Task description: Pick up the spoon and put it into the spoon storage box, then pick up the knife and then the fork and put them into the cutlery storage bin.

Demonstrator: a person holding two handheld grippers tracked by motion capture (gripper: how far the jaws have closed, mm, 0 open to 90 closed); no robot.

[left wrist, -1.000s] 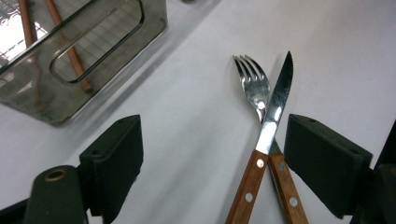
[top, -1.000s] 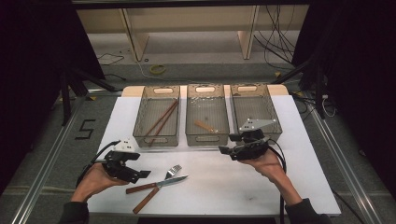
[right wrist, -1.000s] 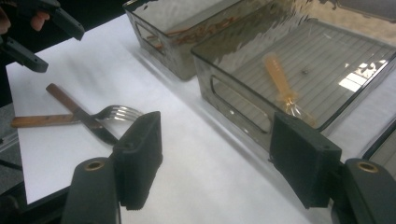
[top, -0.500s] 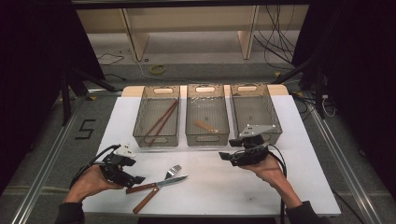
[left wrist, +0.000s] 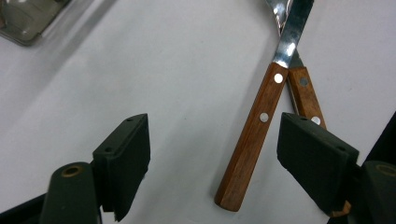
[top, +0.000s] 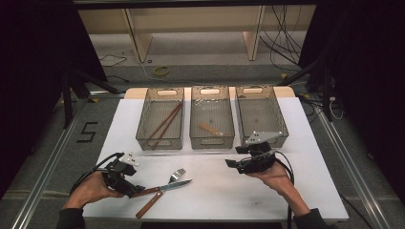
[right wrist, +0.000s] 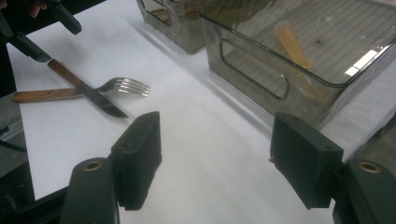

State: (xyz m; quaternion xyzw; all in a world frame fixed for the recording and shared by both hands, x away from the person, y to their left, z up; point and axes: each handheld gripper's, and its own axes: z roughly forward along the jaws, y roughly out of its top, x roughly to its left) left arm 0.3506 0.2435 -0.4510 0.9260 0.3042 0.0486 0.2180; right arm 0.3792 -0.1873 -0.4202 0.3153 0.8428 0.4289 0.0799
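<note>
Three clear bins stand in a row at the far side of the white table [top: 215, 200]: the left bin [top: 160, 119] holds two brown sticks [top: 165, 125] lying crossed, the middle bin [top: 211, 117] holds one small tan piece [top: 208, 128], and the right bin [top: 260, 114] shows nothing inside that can be made out. On the near part of the table lie two pieces of cutlery, one knife [top: 160, 189] and one fork [top: 160, 198], both with wooden handles, crossed over each other with the blade and the tines pointing toward the bins. There are two tools, one in each hand. The left tool [top: 135, 191] is low at the near left of the table, right at the handle ends of the cutlery; in the left gripper view the knife's handle [left wrist: 252, 135] lies between the two black jaws, nearer the right one, with the fork's handle [left wrist: 306, 95] just behind that jaw. Its jaws have just been closing a little, yet they are released, with clear gaps to the handle on both sides. The right tool [top: 230, 164] is held in front of the right bin, well apart from the cutlery, its jaws spread wide with only bare table between them.
</note>
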